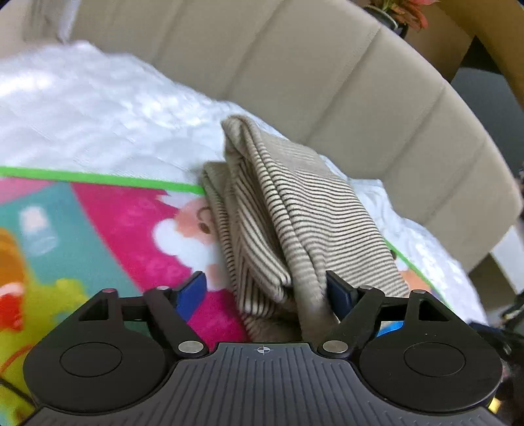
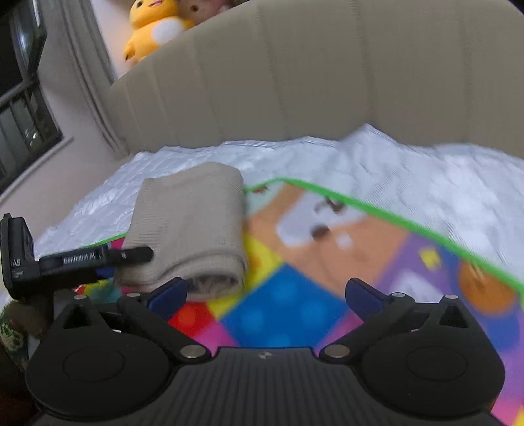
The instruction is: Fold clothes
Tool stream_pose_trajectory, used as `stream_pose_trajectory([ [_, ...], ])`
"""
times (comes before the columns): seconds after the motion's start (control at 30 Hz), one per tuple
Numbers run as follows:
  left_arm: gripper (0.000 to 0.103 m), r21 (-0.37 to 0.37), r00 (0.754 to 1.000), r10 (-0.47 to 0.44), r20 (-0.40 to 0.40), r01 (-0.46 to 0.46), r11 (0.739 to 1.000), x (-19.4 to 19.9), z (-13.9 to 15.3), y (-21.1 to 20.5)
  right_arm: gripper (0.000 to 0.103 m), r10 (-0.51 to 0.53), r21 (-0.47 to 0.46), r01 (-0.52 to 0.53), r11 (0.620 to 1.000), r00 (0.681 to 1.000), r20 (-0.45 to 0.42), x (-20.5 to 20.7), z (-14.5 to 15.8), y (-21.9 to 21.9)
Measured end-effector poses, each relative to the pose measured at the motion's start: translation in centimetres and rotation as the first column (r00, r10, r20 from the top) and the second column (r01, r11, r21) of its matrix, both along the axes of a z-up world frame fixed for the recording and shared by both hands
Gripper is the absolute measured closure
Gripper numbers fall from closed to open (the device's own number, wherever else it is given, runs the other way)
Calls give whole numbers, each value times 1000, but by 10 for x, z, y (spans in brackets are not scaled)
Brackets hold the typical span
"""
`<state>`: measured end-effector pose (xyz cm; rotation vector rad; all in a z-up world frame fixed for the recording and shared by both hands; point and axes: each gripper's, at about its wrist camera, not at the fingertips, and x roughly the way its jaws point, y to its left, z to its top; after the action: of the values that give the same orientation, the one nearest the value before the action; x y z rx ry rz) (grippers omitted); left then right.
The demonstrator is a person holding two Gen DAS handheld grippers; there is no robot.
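Note:
A beige garment with thin dark stripes [image 1: 294, 209] lies folded in several layers on the colourful mat [image 1: 114, 229], its near end reaching between my left gripper's fingers. My left gripper [image 1: 265, 288] is open, and the cloth rests against its right blue pad. In the right wrist view the same folded garment [image 2: 190, 226] is a compact beige bundle at the mat's far left corner. One black finger [image 2: 131, 255] of the left gripper lies against its near left side. My right gripper [image 2: 267, 291] is open over the mat [image 2: 294, 311], just right of the bundle, holding nothing.
The mat lies on a white quilted bedspread [image 1: 82, 108] [image 2: 393, 170]. A beige padded headboard [image 1: 327, 82] [image 2: 327, 72] curves behind it. Plush toys [image 2: 154, 29] sit above the headboard, a potted plant [image 1: 402, 13] stands far right, and a window [image 2: 19, 98] is at left.

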<state>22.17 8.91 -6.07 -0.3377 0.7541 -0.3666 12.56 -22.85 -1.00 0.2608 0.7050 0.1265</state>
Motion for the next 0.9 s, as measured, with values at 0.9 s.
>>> stream_pose_trajectory([
  [0.9,0,363,959,180,219,-251,897,-209,59,-80,0,229,-221,-185,957,954,193,-80,9,27],
])
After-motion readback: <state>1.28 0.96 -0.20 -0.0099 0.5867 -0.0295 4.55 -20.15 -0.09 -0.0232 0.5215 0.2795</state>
